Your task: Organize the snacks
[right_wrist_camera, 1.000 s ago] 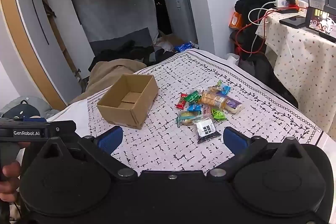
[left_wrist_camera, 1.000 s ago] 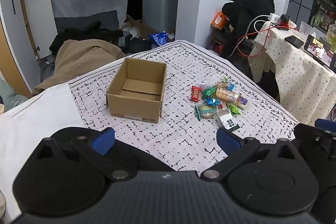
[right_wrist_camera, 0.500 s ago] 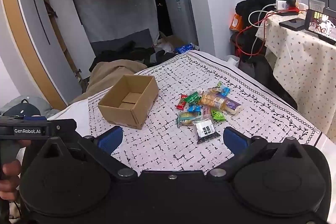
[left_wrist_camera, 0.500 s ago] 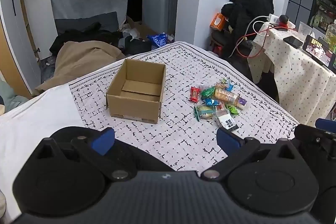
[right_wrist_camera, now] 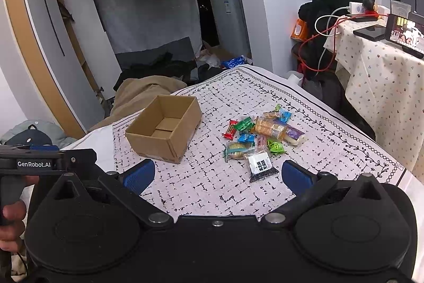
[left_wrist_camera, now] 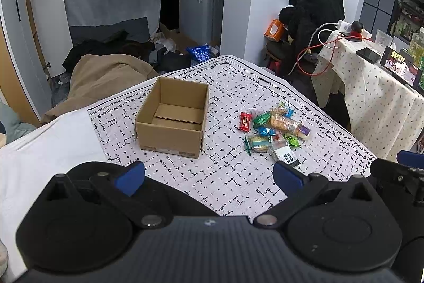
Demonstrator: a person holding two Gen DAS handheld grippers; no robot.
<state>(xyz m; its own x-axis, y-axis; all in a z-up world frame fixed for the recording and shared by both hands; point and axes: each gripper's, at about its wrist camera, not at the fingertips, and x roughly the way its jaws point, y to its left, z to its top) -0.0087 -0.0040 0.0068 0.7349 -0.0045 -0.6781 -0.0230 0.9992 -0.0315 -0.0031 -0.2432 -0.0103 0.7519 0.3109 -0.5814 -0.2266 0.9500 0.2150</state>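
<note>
**Nothing picked up yet, box empty**

While both tools hang back over the near edge of the counter, neither holds anything: my left tool [left_wrist_camera: 209,178] has its blue pads spread wide, and my right tool [right_wrist_camera: 218,175] is spread just as wide, with only patterned cloth [left_wrist_camera: 233,177] showing between the pads. At the left edge of the right wrist view I can see my left tool's handle, printed "GenRobot.AI" [right_wrist_camera: 34,164], with my hand [right_wrist_camera: 12,227] wrapped around it.

Further out, the snacks [left_wrist_camera: 273,131] lie in one loose heap to the right of the cardboard box [left_wrist_camera: 172,118], apart from it. Nearest me is a black-and-white packet [right_wrist_camera: 261,166] with dark characters I cannot read. Behind it sit a clear-wrapped biscuit [right_wrist_camera: 237,149], green and blue sweets, a red bar [right_wrist_camera: 230,129] whose lettering is too small to make out, and a long cracker sleeve [right_wrist_camera: 275,129]. The box is open-topped and has nothing in it.

My worry is the heap itself. The wrappers overlap and look slick, so pinching one could drag a neighbour along or squirt it sideways across the cloth. The crackers would likely break under a hard squeeze. The box looks light and may slide if I nudge its wall while dropping something in.
</note>
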